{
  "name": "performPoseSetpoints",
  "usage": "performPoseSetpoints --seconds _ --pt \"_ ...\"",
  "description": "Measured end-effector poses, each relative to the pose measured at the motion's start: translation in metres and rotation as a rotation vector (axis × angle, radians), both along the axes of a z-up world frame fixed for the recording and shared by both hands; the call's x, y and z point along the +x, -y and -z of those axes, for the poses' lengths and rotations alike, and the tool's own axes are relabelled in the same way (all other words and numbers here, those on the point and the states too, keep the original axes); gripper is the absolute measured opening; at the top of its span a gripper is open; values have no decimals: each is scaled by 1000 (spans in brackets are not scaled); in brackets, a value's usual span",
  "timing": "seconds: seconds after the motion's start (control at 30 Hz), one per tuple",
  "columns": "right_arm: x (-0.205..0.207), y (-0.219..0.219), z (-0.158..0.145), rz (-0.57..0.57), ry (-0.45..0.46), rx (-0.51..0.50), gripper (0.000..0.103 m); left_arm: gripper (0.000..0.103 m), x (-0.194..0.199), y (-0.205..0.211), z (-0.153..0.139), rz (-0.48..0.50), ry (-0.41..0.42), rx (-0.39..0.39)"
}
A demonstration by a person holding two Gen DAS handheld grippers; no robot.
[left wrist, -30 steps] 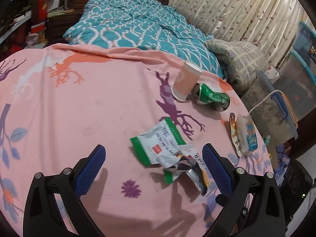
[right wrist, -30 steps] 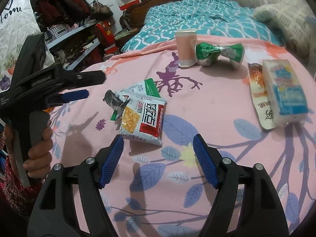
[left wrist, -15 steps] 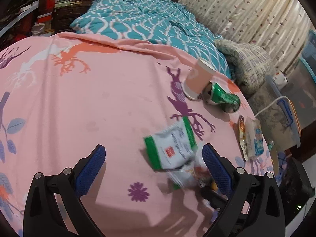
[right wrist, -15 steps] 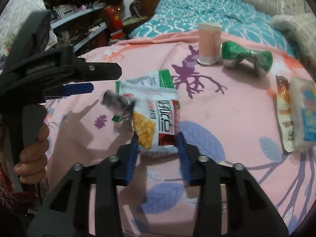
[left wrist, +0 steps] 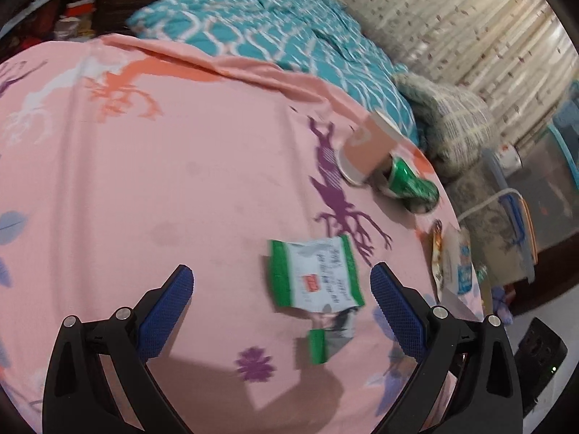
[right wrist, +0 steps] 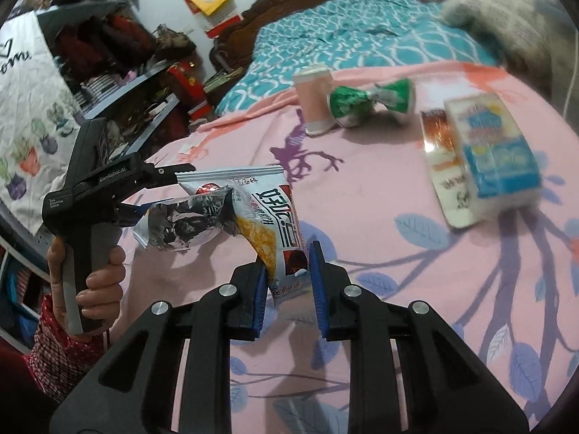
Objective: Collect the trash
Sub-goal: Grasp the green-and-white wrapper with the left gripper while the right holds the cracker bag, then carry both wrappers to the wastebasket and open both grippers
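Right gripper (right wrist: 287, 267) angled down over pink bedsheet (left wrist: 181, 181), closing on lifted snack wrapper (right wrist: 278, 224). Left gripper (left wrist: 282, 293) spread wide, empty, above green-and-white packet (left wrist: 315, 275) lying flat. Paper cup (left wrist: 365, 148) upside down beside crushed green can (left wrist: 409, 184).

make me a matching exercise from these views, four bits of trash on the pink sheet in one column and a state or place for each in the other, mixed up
Things:
1. snack packet
2. green can
3. paper cup
4. green and white wrapper

States or places:
A. standing upside down beside the can
B. lying flat on the sheet ahead of the open left tongs
C. crushed in the middle, on its side
D. lifted, between the closing right tongs

Pairs: 1-D, 2-C, 3-A, 4-B
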State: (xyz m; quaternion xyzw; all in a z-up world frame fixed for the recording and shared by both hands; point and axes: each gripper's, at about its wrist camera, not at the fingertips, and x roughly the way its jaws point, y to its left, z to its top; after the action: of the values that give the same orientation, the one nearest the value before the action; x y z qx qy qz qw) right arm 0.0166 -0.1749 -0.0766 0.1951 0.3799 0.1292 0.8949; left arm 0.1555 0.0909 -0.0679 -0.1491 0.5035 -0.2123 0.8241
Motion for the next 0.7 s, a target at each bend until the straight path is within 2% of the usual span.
performPoseSetpoints --seconds 0.1,0.17,0.2,0.23,0.27,0.33,0.53,0.7 --pt "1 1 5 5 -11 18 25 81 3 17 10 33 -28 12" --pt "0 3 8 10 -16 26 25 52 -1 27 8 37 -1 54" --pt "0 5 9 15 -19 30 25 15 -1 35 12 67 -23 60" --pt "0 6 10 20 -21 34 25 5 -2 40 15 83 -44 62" --pt "-1 9 10 26 -22 40 25 5 -4 45 18 90 -53 66" --pt "-3 15 10 40 -18 47 25 4 -13 52 13 85 -9 98" --pt "-19 42 12 101 -7 65 25 4 -31 85 -12 192 17 25" --pt "-47 84 15 200 9 105 25 4 -51 142 -30 320 33 4"
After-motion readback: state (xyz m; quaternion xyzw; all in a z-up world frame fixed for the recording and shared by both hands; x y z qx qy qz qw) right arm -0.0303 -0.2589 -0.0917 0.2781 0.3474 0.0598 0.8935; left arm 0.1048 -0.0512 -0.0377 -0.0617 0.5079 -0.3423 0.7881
